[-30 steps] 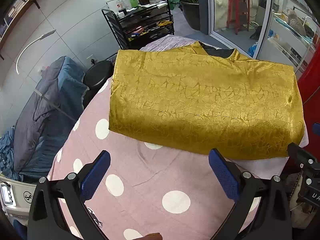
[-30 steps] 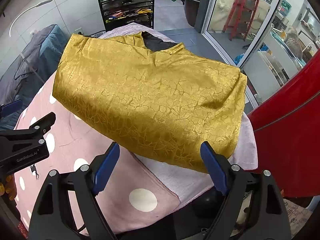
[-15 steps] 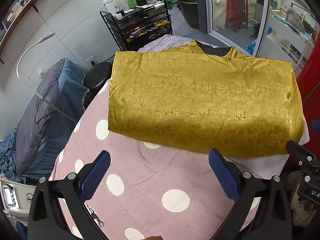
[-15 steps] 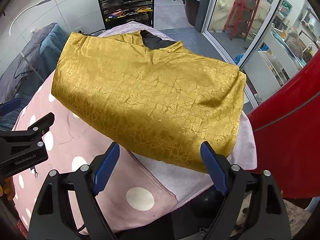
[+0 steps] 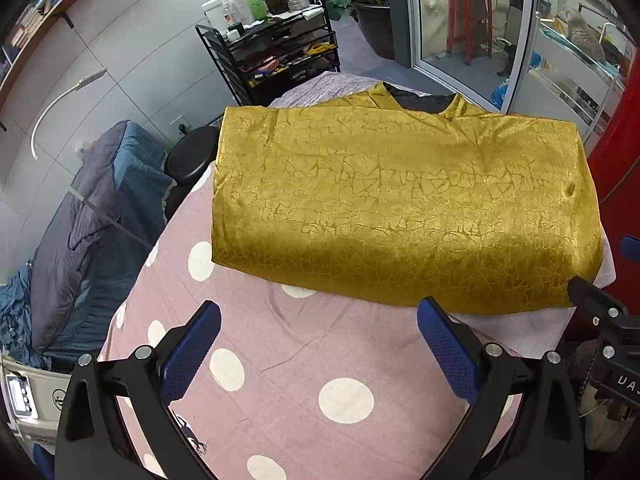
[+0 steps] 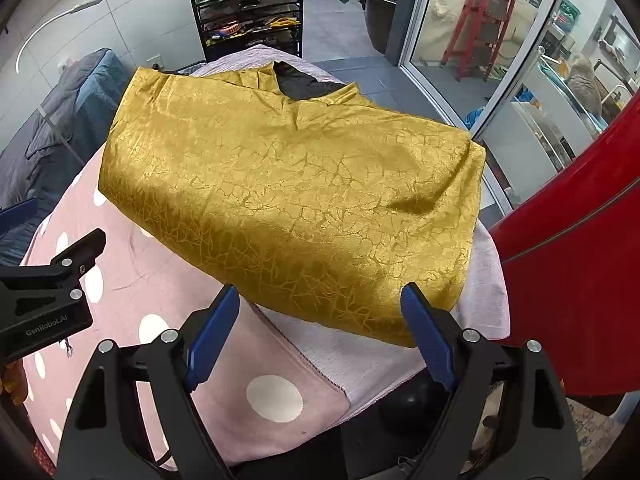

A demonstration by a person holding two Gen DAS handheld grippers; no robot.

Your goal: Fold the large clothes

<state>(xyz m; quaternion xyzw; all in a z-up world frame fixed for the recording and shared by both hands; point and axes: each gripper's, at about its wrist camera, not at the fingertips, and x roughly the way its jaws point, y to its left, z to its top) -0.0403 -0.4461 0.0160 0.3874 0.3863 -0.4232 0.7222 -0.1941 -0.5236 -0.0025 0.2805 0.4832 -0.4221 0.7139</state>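
A gold patterned garment (image 5: pixel 400 200) lies folded into a wide rectangle on a table under a pink polka-dot cloth (image 5: pixel 300 380). Its dark-lined collar (image 5: pixel 420 102) points to the far side. In the right wrist view the same garment (image 6: pixel 300 200) fills the middle, collar (image 6: pixel 304 84) at the top. My left gripper (image 5: pixel 320 340) hovers open just short of the garment's near edge, nothing between its blue pads. My right gripper (image 6: pixel 320 328) is open too, its fingertips over the near right edge of the fabric. The left gripper's body (image 6: pixel 44 304) shows at the left of the right wrist view.
A white towel (image 6: pixel 360 356) lies under the garment's near right corner. A black shelf cart (image 5: pixel 276 52) with bottles stands behind the table. Grey-blue bedding (image 5: pixel 80 240) lies to the left, a red panel (image 6: pixel 580 260) and glass doors (image 6: pixel 500 40) to the right.
Both grippers stay open. The views shift slightly, the garment sitting a little lower and nearer the right fingertips; the garment itself has not moved.
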